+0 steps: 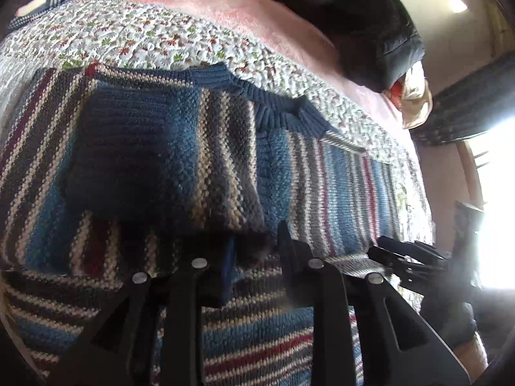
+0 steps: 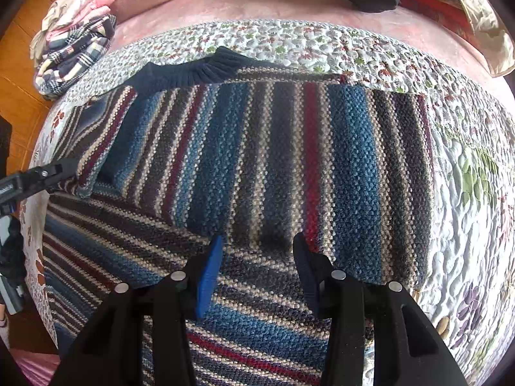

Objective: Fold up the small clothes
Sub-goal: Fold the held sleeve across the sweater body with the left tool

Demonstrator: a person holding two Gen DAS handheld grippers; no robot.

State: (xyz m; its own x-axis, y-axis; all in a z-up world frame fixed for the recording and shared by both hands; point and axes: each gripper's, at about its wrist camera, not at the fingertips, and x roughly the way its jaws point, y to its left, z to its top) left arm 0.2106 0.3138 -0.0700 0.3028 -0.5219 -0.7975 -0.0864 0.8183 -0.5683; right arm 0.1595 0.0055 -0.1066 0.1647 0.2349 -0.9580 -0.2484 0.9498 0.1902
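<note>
Striped knit sweater [image 2: 244,160] lies flat on the floral quilt [image 2: 466,173], ribbed navy collar [image 2: 206,67] at the far edge ahead of both grippers; both sleeves look folded inward over the body.

Right gripper [image 2: 257,267]: jaws apart, nothing between them, hovering just above the sweater with the near edge of the folded sleeve panel directly ahead of the tips; not gripping.

Left gripper [image 1: 254,251]: fingers close over the knit, near end of the other folded sleeve [image 1: 180,160] right at the tips; shadow and blur there, so I cannot tell whether it's clamped on fabric or just resting above it.

Risks, as I judge them:
- thick loose knit; a shallow pinch likely catches only the top layer, so the sleeve lifts off and unfolds while the body stays down;
- uneven grab heights left vs right would skew the next fold, hem landing crooked against the collar;
- quilt beneath is soft and puckered; a deep pinch could snag it and drag everything;
- folded clothes pile [image 2: 74,41] sits far-left of the right gripper, well apart; no conflict.
</note>
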